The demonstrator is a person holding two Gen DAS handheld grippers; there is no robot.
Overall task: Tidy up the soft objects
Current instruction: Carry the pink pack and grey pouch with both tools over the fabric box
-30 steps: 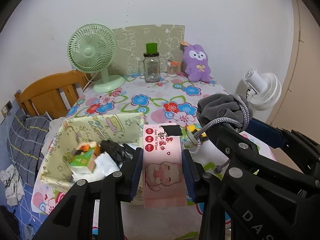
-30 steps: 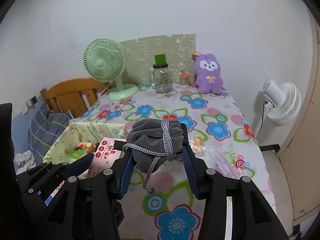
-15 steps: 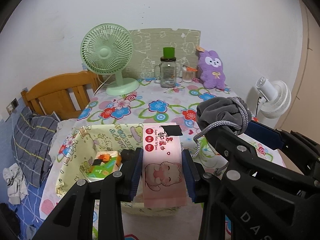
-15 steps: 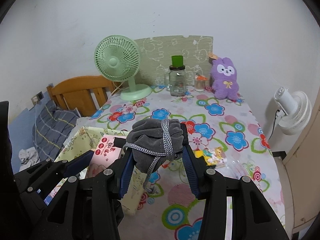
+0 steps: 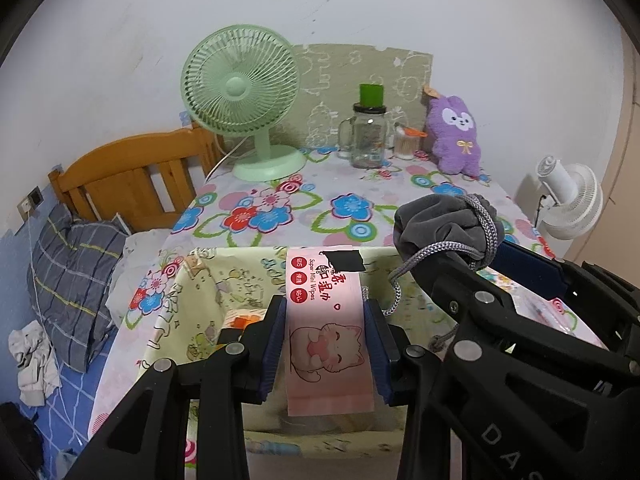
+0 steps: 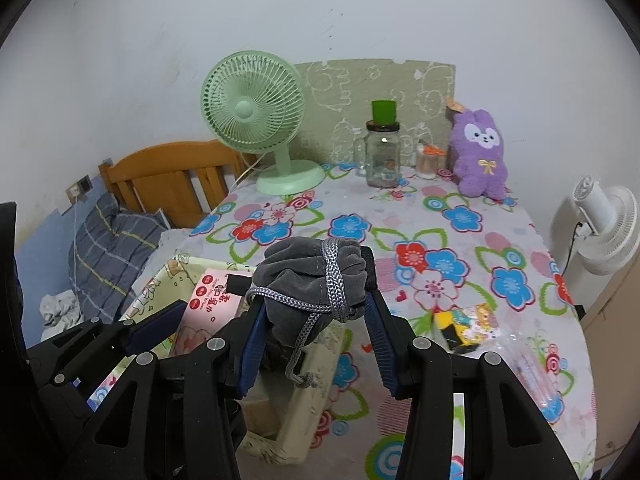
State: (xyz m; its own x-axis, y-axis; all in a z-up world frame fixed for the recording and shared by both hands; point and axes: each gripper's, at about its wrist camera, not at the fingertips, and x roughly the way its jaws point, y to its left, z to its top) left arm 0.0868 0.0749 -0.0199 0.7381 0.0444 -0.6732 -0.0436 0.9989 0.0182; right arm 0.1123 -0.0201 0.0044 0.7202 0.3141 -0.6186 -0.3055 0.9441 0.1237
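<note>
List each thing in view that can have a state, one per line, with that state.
Left gripper: shut on the pink wet-wipes pack, held upright.
Right gripper: shut on the grey drawstring pouch, its cord hanging loose.
Yellow fabric bin: open on top, items inside.
Green desk fan: blades not blurred, apparently off.
Glass jar: upright, lidded.
Purple plush rabbit: upright.

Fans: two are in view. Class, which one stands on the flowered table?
The green fan, its round base resting on the flowered table near the glass jar. The white fan stands off the table, beyond its right edge.
</note>
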